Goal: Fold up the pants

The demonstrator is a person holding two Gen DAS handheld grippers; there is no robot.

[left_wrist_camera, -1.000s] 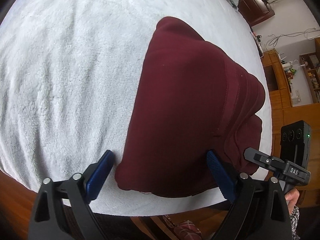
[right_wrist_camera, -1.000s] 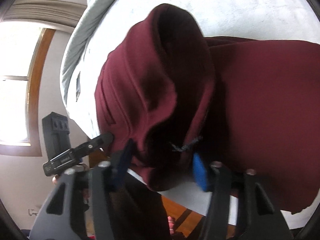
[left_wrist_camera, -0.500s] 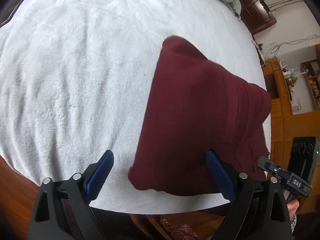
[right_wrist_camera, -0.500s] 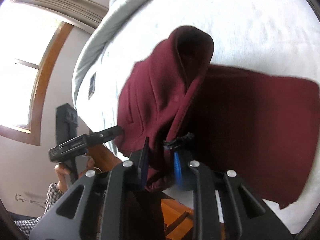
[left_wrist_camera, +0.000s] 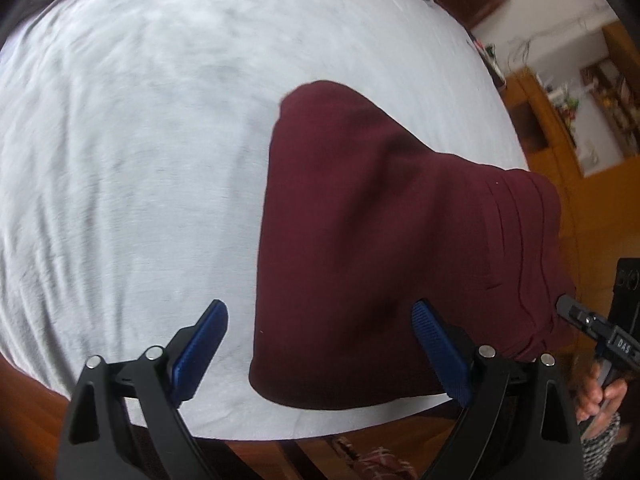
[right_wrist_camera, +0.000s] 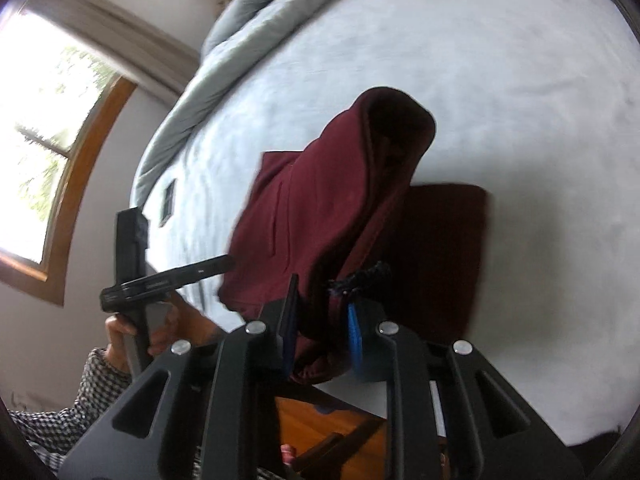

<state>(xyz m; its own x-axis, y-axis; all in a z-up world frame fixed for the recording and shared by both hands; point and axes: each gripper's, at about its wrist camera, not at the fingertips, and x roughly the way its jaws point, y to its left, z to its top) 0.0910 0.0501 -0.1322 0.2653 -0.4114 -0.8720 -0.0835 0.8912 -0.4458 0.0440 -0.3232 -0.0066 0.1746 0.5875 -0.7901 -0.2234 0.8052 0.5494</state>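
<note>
Dark red pants (left_wrist_camera: pixel 384 240) lie folded on a white bed (left_wrist_camera: pixel 120 160) near its front edge. My left gripper (left_wrist_camera: pixel 320 344) is open and empty, just above the bed, its blue fingers astride the near left corner of the pants. My right gripper (right_wrist_camera: pixel 322 320) is shut on the waistband end of the pants (right_wrist_camera: pixel 340 208), which rises in a raised fold with a dark drawstring (right_wrist_camera: pixel 364 276) at the fingers. The rest of the pants lies flat beyond it. The right gripper shows at the right edge in the left wrist view (left_wrist_camera: pixel 600 340).
A grey duvet (right_wrist_camera: pixel 248 28) is bunched at the head of the bed. A window (right_wrist_camera: pixel 48 148) is on the left wall. Wooden furniture (left_wrist_camera: pixel 580 140) and wooden floor (left_wrist_camera: pixel 360 456) lie past the bed edge. My left hand holds its gripper handle (right_wrist_camera: pixel 136 280).
My right gripper closed on the waistband end and lifted it, pulling back from the bed. My left gripper stayed open and drew back, leftward off the pants.
</note>
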